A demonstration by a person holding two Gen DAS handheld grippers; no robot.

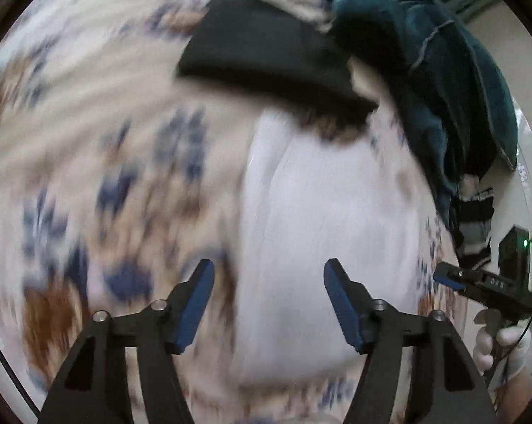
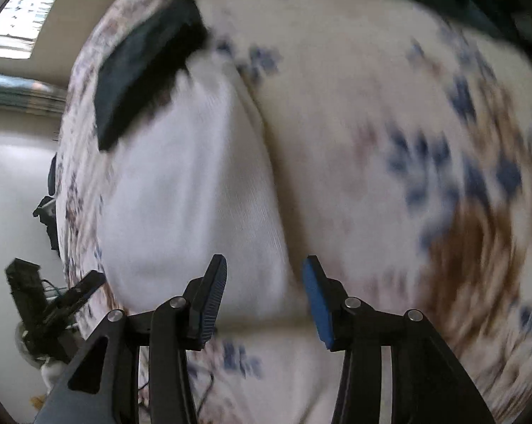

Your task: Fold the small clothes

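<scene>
A white garment (image 1: 322, 233) lies flat on a floral bedsheet (image 1: 89, 141); it also shows in the right wrist view (image 2: 188, 194). A folded dark garment (image 1: 266, 56) lies beyond it, also in the right wrist view (image 2: 139, 74). My left gripper (image 1: 269, 275) is open and empty above the white garment's near left edge. My right gripper (image 2: 264, 272) is open and empty above the white garment's near right edge. Both views are blurred by motion. The right gripper also shows in the left wrist view (image 1: 449, 277), the left gripper in the right wrist view (image 2: 89, 282).
A heap of dark teal cloth (image 1: 442, 70) and a striped piece (image 1: 474, 219) lie at the bed's edge. A gloved hand (image 1: 499, 346) holds the right gripper. The floral sheet (image 2: 425, 141) spreads wide to the right in the right wrist view. A window (image 2: 22, 10) is at far left.
</scene>
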